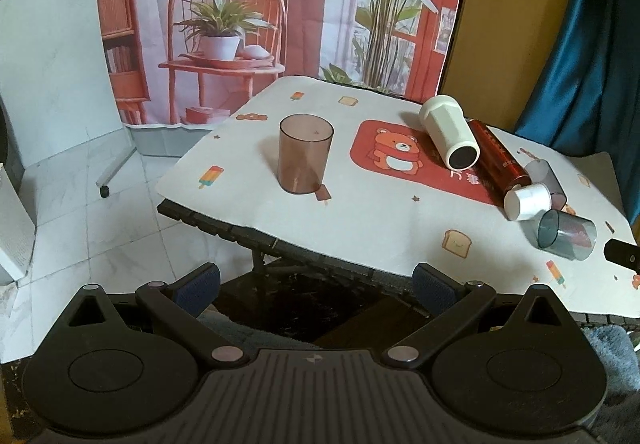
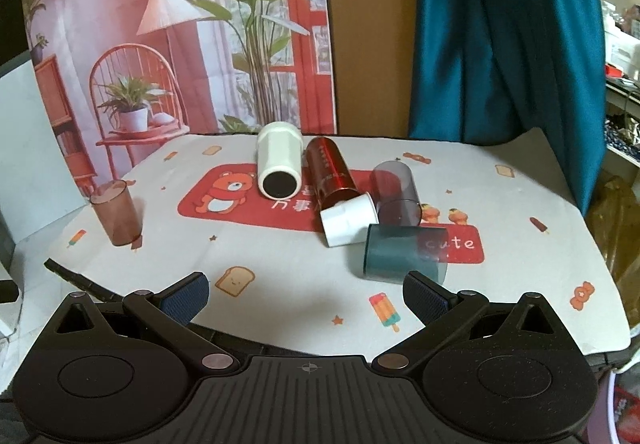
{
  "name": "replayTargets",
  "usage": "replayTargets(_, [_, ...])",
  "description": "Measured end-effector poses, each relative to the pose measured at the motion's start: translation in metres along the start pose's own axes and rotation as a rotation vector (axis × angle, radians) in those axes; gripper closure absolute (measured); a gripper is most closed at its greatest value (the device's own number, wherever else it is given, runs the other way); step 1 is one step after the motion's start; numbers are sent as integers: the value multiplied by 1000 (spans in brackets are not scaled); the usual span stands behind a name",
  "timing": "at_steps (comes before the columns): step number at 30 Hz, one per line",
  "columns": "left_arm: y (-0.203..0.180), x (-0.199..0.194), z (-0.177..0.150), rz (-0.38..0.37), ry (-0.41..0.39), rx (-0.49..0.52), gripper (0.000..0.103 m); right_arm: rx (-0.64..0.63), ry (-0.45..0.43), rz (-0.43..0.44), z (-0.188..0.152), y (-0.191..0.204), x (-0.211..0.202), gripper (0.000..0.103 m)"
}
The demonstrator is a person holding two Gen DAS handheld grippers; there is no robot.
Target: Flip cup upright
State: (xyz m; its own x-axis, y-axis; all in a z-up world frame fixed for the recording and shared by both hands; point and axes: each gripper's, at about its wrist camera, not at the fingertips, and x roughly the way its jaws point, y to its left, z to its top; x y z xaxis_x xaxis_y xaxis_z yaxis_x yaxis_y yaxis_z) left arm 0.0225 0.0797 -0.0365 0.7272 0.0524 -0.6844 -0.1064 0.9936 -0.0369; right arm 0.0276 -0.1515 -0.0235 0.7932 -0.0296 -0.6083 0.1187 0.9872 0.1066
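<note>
A clear brown cup (image 1: pixel 303 156) stands upright at the table's left part; it also shows in the right wrist view (image 2: pixel 116 212). A teal clear cup (image 2: pixel 404 252) lies on its side near the front right, also in the left wrist view (image 1: pixel 565 234). A purple clear cup (image 2: pixel 396 192) lies on its side behind it. A white cup (image 2: pixel 279 165) and a red bottle with a white cap (image 2: pixel 334 183) lie beside them. My left gripper (image 1: pixel 316 286) is open and empty, off the table's front edge. My right gripper (image 2: pixel 306 296) is open and empty, just in front of the teal cup.
The table (image 2: pixel 280 284) carries a white cloth with a red bear mat (image 2: pixel 240 199). A printed backdrop (image 1: pixel 280 3) hangs behind it. A blue curtain (image 2: pixel 500 23) hangs at the back right. White tiled floor (image 1: pixel 80 203) lies to the left.
</note>
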Motion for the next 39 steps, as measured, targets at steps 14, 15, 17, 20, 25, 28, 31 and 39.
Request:
replayTargets(14, [-5, -3, 2, 28, -14, 36, 0, 9, 14, 1, -2, -1, 7, 0])
replayTargets(15, [-4, -3, 2, 28, -15, 36, 0, 8, 15, 0, -3, -1, 8, 0])
replayTargets(17, [-4, -3, 2, 28, -15, 32, 0, 7, 20, 1, -3, -1, 10, 0])
replayTargets(20, [-2, -3, 3, 32, -16, 27, 0, 4, 21, 0, -4, 0, 9, 0])
replayTargets(25, [-1, -3, 4, 57, -25, 26, 0, 6, 7, -6, -3, 0, 8, 0])
replayTargets(28, [2, -4, 6, 68, -34, 17, 0, 7, -9, -15, -3, -1, 6, 0])
replayTargets(31, [3, -7, 7, 79, -50, 13, 0, 10, -13, -19, -2, -2, 6, 0])
replayTargets(39, [2, -9, 8, 72, -58, 20, 0, 9, -1, -18, -3, -1, 7, 0])
